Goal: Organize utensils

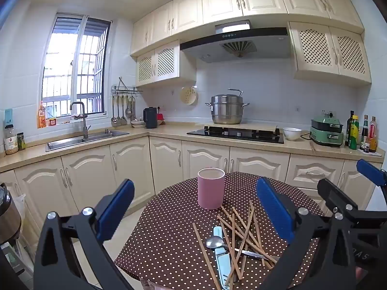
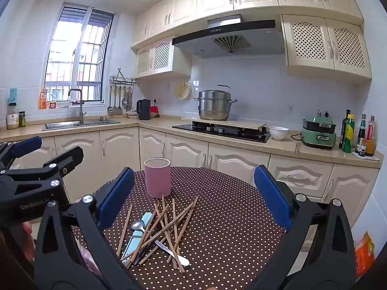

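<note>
Nothing is picked up yet: both the left tool (image 1: 196, 207) and the right tool (image 2: 193, 195) hang spread wide and empty. The tangled wooden chopsticks (image 2: 167, 229), steel spoon (image 2: 137, 224) and pale-blue-handled knife (image 2: 139, 232) lie just before the pink cylindrical holder (image 2: 157, 176) on the dotted bench (image 2: 229, 217). Next likely means pinching one loose chopstick.

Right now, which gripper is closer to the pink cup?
Left, though only slightly. The left gripper has the pink cup almost straight ahead between its open fingers; the right gripper sees it ahead but off to its left.
</note>
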`<move>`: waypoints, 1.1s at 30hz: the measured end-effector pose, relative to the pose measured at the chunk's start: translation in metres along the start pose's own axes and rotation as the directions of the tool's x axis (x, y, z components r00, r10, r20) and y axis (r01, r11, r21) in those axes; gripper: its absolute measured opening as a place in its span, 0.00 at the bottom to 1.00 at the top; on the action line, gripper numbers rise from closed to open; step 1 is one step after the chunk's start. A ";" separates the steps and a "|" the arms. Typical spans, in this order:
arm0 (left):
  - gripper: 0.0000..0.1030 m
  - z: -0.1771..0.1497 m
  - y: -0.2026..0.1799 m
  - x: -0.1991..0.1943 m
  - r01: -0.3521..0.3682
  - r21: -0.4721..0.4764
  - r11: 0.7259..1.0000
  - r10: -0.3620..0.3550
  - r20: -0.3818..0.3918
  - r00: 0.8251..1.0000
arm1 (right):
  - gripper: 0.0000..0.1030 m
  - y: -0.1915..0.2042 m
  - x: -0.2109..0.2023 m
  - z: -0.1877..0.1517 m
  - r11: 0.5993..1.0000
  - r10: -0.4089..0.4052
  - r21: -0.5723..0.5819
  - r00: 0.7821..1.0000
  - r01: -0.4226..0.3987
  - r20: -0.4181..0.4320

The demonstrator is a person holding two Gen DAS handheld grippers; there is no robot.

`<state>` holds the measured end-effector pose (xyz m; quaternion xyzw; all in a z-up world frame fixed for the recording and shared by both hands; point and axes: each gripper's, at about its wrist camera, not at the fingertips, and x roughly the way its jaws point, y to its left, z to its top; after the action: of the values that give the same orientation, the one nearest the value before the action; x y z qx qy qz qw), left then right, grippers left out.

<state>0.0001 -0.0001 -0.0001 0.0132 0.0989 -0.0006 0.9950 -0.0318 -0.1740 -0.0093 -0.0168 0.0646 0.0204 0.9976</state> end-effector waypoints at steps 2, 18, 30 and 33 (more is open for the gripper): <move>0.96 0.000 0.000 0.000 -0.003 0.001 1.000 0.003 -0.002 1.000 | 0.94 0.000 0.001 0.000 1.000 0.003 0.000 1.000 -0.003 -0.004; 0.96 -0.009 0.007 0.008 -0.017 -0.002 1.000 0.017 -0.008 1.000 | 0.94 0.010 0.012 -0.008 1.000 0.012 -0.006 1.000 -0.013 -0.013; 0.96 -0.007 0.014 0.005 -0.023 -0.001 1.000 0.023 0.002 1.000 | 0.94 0.017 0.013 -0.010 1.000 0.013 -0.014 1.000 -0.014 -0.025; 0.96 -0.007 0.015 0.004 -0.023 -0.003 1.000 0.023 0.002 1.000 | 0.94 0.018 0.013 -0.009 1.000 0.017 -0.013 0.999 -0.017 -0.031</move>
<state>0.0031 0.0152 -0.0072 0.0130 0.0977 0.0111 0.9951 -0.0206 -0.1557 -0.0202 -0.0232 0.0799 0.0289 0.9961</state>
